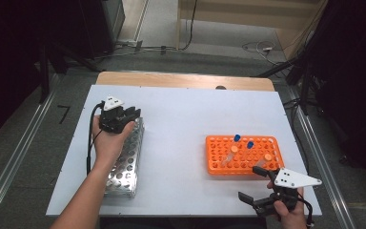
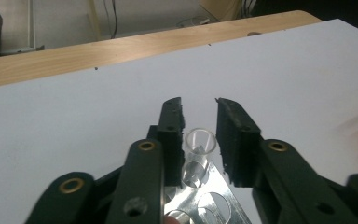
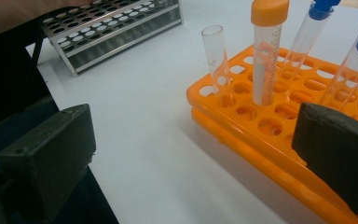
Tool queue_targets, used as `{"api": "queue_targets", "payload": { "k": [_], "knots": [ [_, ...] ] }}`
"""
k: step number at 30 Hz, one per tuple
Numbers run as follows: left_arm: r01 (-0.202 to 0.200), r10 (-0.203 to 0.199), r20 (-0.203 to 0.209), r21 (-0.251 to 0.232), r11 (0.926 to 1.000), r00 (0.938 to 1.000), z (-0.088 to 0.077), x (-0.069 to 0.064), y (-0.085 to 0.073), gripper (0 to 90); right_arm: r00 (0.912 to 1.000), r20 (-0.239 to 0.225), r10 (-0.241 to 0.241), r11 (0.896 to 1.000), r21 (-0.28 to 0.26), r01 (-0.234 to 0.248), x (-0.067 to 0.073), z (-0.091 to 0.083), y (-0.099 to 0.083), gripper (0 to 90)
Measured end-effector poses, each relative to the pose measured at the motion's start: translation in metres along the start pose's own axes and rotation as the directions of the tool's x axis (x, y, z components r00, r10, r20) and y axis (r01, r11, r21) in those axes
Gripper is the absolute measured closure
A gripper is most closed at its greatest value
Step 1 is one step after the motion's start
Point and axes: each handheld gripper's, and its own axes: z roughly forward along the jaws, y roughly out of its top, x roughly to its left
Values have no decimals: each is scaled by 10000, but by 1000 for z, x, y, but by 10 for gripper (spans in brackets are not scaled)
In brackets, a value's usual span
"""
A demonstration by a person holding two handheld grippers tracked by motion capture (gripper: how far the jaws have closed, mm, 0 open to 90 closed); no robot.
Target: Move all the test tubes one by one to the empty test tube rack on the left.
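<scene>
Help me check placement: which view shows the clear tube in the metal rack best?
The left gripper view: the clear tube stands in the metal rack, its rim between the left gripper's open jaws. In the high view the hand hides it; the right gripper view shows the rack far off.

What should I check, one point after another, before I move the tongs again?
1. Clear tube sits in a hole of the metal rack: ok.
2. Left tongs are apart, one pad on each side of the tube: ok.
3. Pads are free of the glass, so that lifting away will not drag the tube: cannot tell, the gaps are very thin.
4. Right tongs are wide open with nothing between them: ok.
5. Right tongs are clear of the orange rack: cannot tell, one pad is very near its corner.
6. More tubes wait in the orange rack, such as the uncapped tube: ok.
</scene>
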Motion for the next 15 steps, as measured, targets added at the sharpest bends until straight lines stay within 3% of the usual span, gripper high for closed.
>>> {"api": "queue_targets", "payload": {
  "k": [6, 11, 15],
  "knots": [
    [268, -267, 30, -299, 9992, 9996, -8, -1, 3, 357, 10000, 59, 15, 10000, 0, -15, 0, 3, 1, 1],
    [487, -455, 552, -586, 9971, 9974, -19, -5, 2, 144, 9999, -9, 117, 9999, -14, -117, 0, 7, 2, 20],
    [451, -370, 998, -793, 9958, 9943, -30, -13, 0, 41, 9997, 18, 223, 9997, -58, -223, 0, 10, 5, 43]
  ]
}}
